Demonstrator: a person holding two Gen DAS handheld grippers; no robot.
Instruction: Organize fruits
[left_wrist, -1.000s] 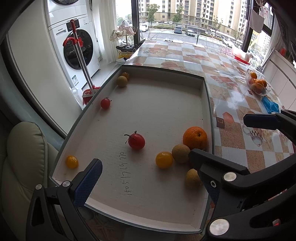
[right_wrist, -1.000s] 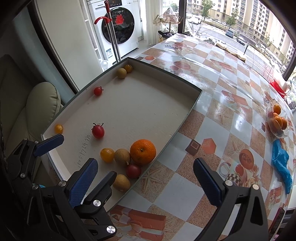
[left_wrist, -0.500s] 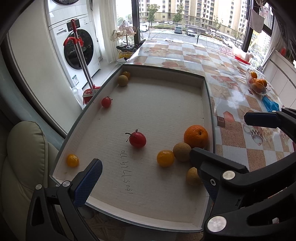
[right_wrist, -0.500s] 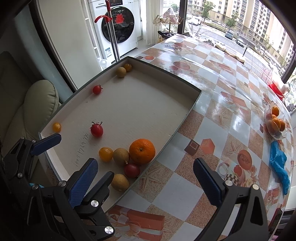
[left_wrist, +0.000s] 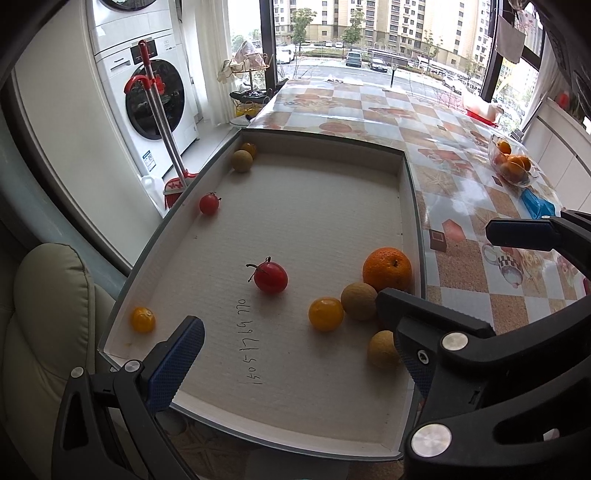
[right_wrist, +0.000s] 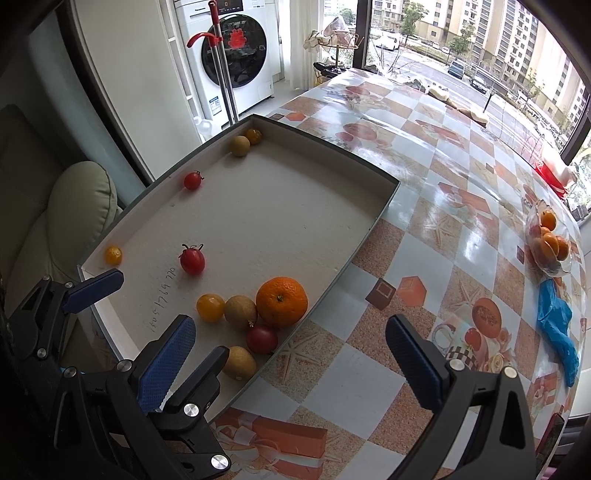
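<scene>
Both sets of fingers are held spread wide and empty, the left gripper (left_wrist: 295, 347) low over the near end of the tray (left_wrist: 406, 206), the right gripper (right_wrist: 291, 350) over its near right corner. The nearest fruits, a tan fruit (left_wrist: 382, 349), yellow tomato (left_wrist: 325, 314) and orange (left_wrist: 387, 269), are clustered just ahead by the left gripper's right finger, so the left is judged nearer. A red tomato (left_wrist: 271, 277) lies mid-tray, further fruits at the far left corner.

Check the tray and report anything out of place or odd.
Nothing is spilled or damaged. The fruit lies loose and unsorted in the tray: red tomatoes apart, a yellow one alone by the near corner, the orange bunched with others at the right wall. Digits are handwritten on the tray floor.
</scene>
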